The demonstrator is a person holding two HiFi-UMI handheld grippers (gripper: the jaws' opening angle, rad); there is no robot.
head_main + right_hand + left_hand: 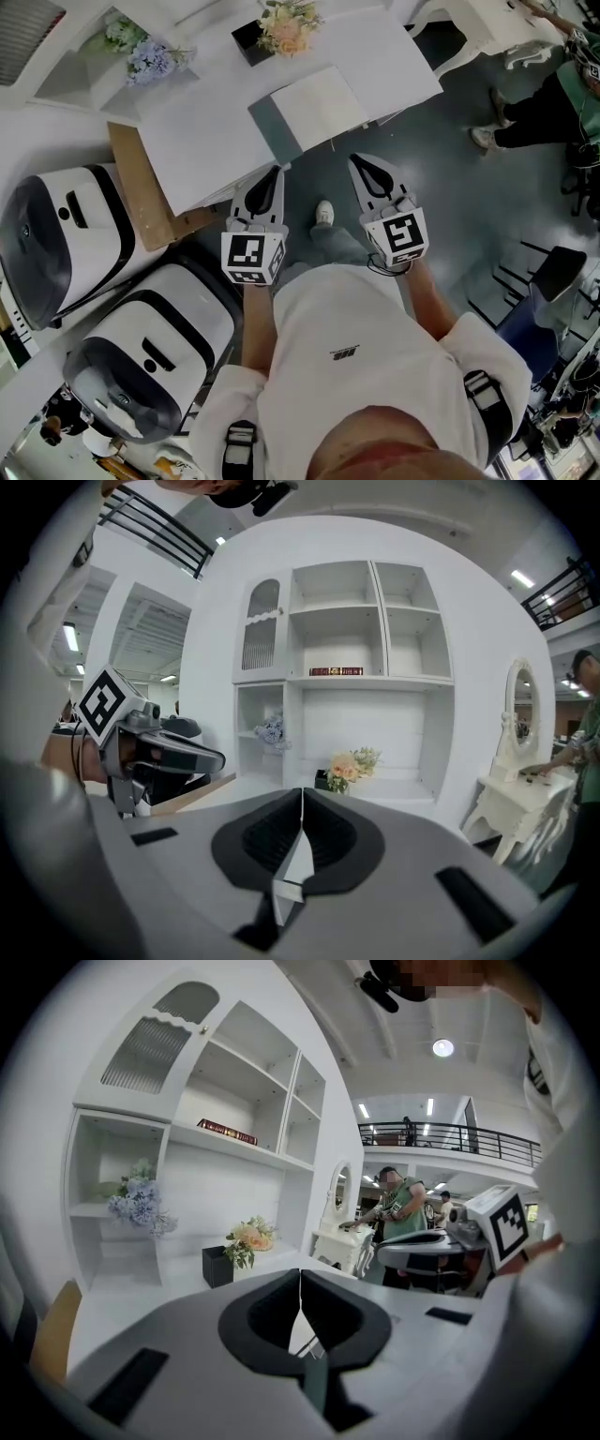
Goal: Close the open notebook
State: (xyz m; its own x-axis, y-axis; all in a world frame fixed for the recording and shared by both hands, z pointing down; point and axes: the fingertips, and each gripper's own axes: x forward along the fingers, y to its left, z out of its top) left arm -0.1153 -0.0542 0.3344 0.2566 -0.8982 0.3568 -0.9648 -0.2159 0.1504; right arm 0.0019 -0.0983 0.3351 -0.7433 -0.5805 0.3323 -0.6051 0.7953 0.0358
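Clearly pre-reach: my left tool (273, 173) and right tool (363, 164), both pinched together empty, hover short of the desk (197, 141); next comes reaching the notebook (319, 105) at twelve o'clock.

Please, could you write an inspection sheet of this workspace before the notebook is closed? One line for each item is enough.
Surface: white desk, mostly bare.
Job's things: notebook lies open near the desk's front edge; neither gripper touches it.
Clutter: flowers in a black box at the back of the desk; blue flowers further left; wooden board at the desk's left side.
Grippers: left gripper and right gripper both shut and empty, held short of the desk, over the floor.
Cables: nothing seen on the desk.
Surroundings: two white and black machines on the left; a person at the far right; white shelf unit behind the desk.
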